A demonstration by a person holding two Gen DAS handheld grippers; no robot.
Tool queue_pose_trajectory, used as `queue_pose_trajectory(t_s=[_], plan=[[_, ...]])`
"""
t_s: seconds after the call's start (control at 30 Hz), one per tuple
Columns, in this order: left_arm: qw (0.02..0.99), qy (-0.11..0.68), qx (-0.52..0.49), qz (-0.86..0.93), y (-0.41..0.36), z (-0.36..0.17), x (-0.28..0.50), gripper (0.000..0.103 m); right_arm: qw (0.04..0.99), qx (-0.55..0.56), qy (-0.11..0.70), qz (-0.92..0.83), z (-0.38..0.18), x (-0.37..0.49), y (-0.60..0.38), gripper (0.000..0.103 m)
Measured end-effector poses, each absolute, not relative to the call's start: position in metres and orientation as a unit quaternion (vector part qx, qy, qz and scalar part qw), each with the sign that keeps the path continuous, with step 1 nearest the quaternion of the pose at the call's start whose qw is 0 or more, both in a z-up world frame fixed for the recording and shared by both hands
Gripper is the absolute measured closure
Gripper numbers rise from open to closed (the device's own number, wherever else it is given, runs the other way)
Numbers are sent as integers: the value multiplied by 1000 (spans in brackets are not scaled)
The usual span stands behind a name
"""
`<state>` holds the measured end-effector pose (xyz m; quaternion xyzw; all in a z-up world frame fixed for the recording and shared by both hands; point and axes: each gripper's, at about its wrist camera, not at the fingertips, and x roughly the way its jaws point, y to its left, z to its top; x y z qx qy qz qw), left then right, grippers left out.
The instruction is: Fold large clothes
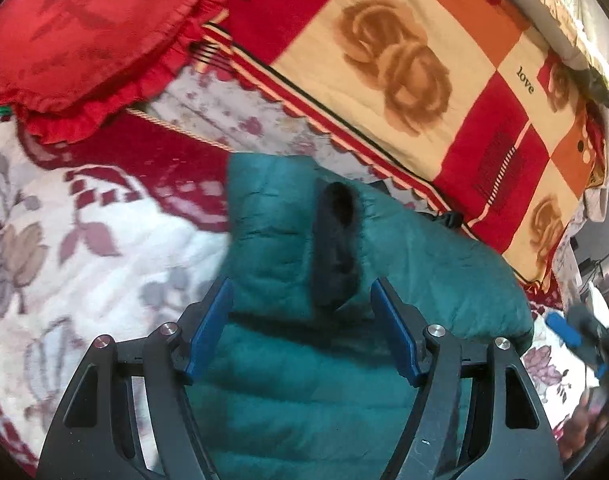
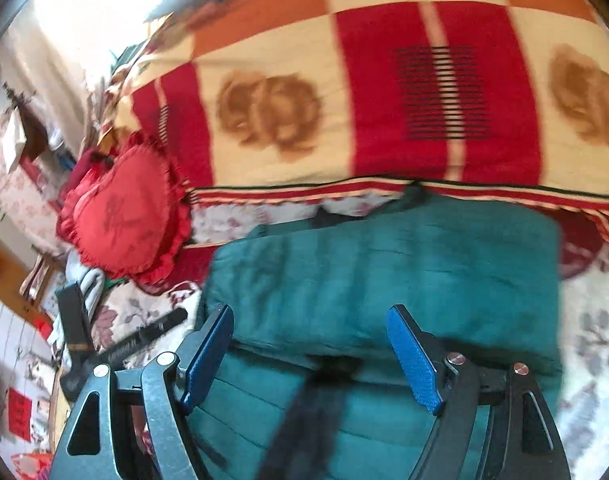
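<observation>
- Two claws hang over a teal quilted jacket (image 1: 404, 264) that lies folded into a thick bundle on the bed
- left claw (image 1: 302, 336): blue pads spread wide apart, nothing between them; it sits above the near part of the jacket, pointing at a dark cuff (image 1: 336, 240) that stands up from the teal fabric
- right claw (image 2: 310, 354): pads likewise spread wide and gripping nothing, above the jacket's near edge, with a blurred dark strip of the garment (image 2: 308, 412) below the gap
- the jacket rests on a white floral bedspread (image 1: 64, 248), its far edge just short of a red, orange and cream checked blanket (image 1: 384, 40) printed with brown roses
- a red frilled cushion (image 1: 84, 36) lies to the jacket's left, apart from it, partly on the checked blanket
</observation>
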<state>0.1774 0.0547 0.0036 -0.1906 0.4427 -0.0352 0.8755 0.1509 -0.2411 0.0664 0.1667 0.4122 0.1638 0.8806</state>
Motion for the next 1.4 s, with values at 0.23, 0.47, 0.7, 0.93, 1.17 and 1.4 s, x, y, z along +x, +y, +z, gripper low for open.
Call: queue_pose_trajectory(t_s=[0.23,0.47,0.7,0.93,1.17,1.4], plan=[[857,485,-171,-29,14,-23,212,20,889,184,403,119,65,122,-303,25],[874,456,-166,-43,12,-3,217,93,899,168,397,73,61,124,-323,25],[895,411,-170,-15,54,21,207,95,900,145,403,85,48,149,-292,25],[877,452,-163,18,67,-29,208,95,878,79,470,49,-20,191,-247,25],[870,457,-182,17,74,-19,202,69,889,38,455,38,-14,184,-240,25],[891,413,-187,18,77,18,185,58,908,51,414,30,32,169,-256,25]])
